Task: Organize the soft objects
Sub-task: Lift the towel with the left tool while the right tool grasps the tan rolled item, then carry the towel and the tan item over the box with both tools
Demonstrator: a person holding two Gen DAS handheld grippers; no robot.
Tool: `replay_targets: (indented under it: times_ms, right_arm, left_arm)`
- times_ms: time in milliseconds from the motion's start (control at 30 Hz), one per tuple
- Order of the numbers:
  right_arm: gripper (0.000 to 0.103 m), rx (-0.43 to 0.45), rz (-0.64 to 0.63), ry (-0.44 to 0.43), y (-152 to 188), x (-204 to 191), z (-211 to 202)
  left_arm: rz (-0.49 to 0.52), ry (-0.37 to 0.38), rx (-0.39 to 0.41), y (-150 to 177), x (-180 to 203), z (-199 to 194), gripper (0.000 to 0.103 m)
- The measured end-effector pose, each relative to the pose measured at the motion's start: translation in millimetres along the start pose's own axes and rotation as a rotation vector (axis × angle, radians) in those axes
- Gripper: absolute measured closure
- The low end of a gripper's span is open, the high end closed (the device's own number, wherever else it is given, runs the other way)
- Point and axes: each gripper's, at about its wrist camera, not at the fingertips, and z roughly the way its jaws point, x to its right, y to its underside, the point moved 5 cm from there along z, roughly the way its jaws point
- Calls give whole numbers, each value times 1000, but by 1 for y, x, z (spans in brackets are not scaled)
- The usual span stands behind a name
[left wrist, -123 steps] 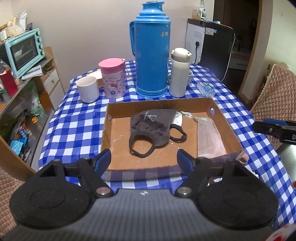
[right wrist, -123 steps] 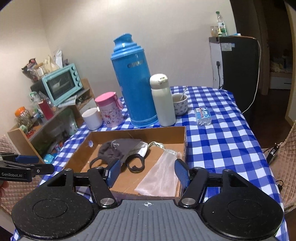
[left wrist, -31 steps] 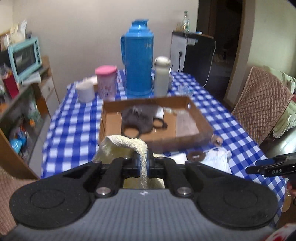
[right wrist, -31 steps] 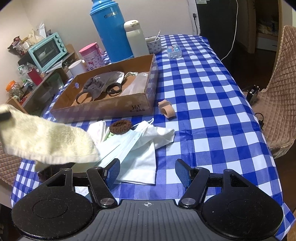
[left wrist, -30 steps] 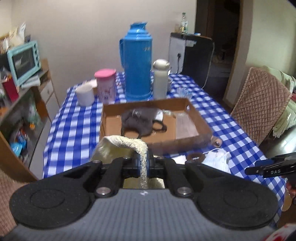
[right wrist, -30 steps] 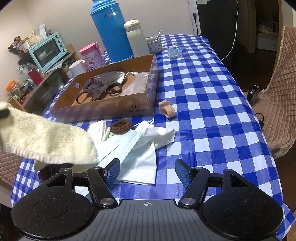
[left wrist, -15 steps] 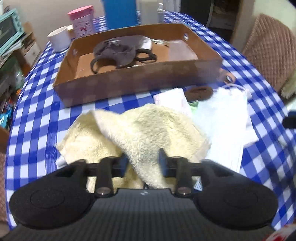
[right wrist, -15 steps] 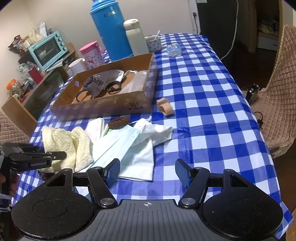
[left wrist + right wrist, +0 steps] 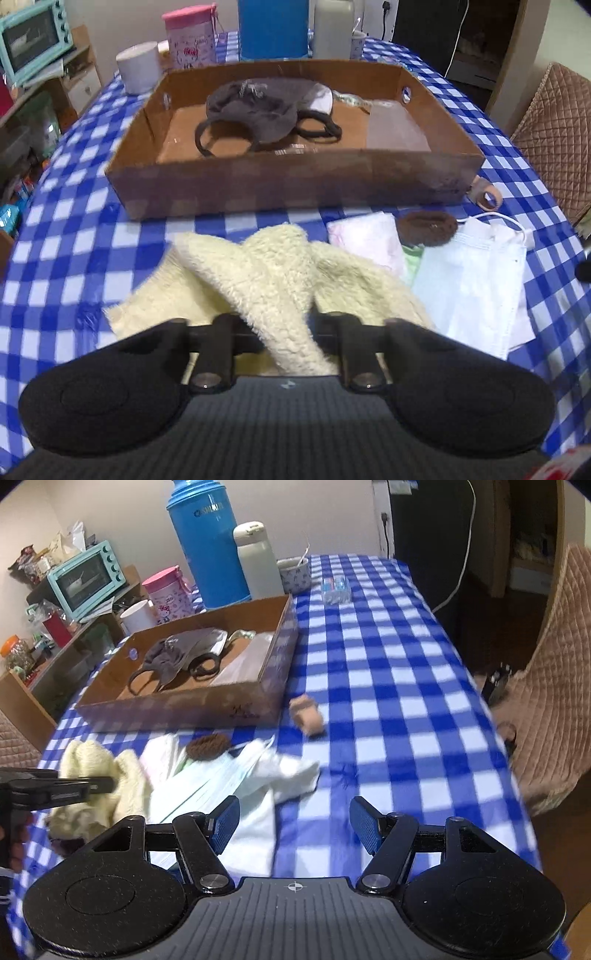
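Left claw (image 9: 282, 328) parted partway, a fold of the cream fleece cloth (image 9: 266, 280) lying between its fingers; cannot tell whether still pinched or just let go. Seen from the right wrist view at lower left, same claw (image 9: 107, 782) pressed side-on into that cloth (image 9: 99, 775). Right claw (image 9: 293, 821) wide open, holding nothing, hovering above the near edge of the bench (image 9: 388, 686).

Cloth heaped on the bench directly ahead of the left claw, lower centre of the left frame, long axis running roughly left to right, one raised fold pointing up the frame toward the cardboard tray (image 9: 295, 184). Tray just beyond the cloth, not touching, its long side across the frame, a dark mask (image 9: 255, 107) already inside. To the right of the cloth: pale blue face mask (image 9: 469, 284), brown hair tie (image 9: 426, 229), pink pack (image 9: 369, 240).

Left arm plainly the nearer; likely next a regrip, then a short carry straight up-frame over the tray's near wall
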Motion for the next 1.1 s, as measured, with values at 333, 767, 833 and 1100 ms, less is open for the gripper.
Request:
replay_targets:
  times_ms: [333, 767, 833, 1100]
  right_arm:
    - [37, 64, -136, 13, -38, 9, 49]
    - [73, 15, -224, 10, -42, 15, 114]
    - [81, 17, -224, 10, -43, 15, 117]
    - [98, 60, -220, 9, -43, 13, 104]
  left_arm:
    - [73, -116, 117, -35, -16, -20, 91]
    - [70, -130, 54, -30, -19, 4, 91]
    - [71, -131, 52, -31, -19, 5, 91]
    - [83, -122, 60, -31, -18, 1, 91]
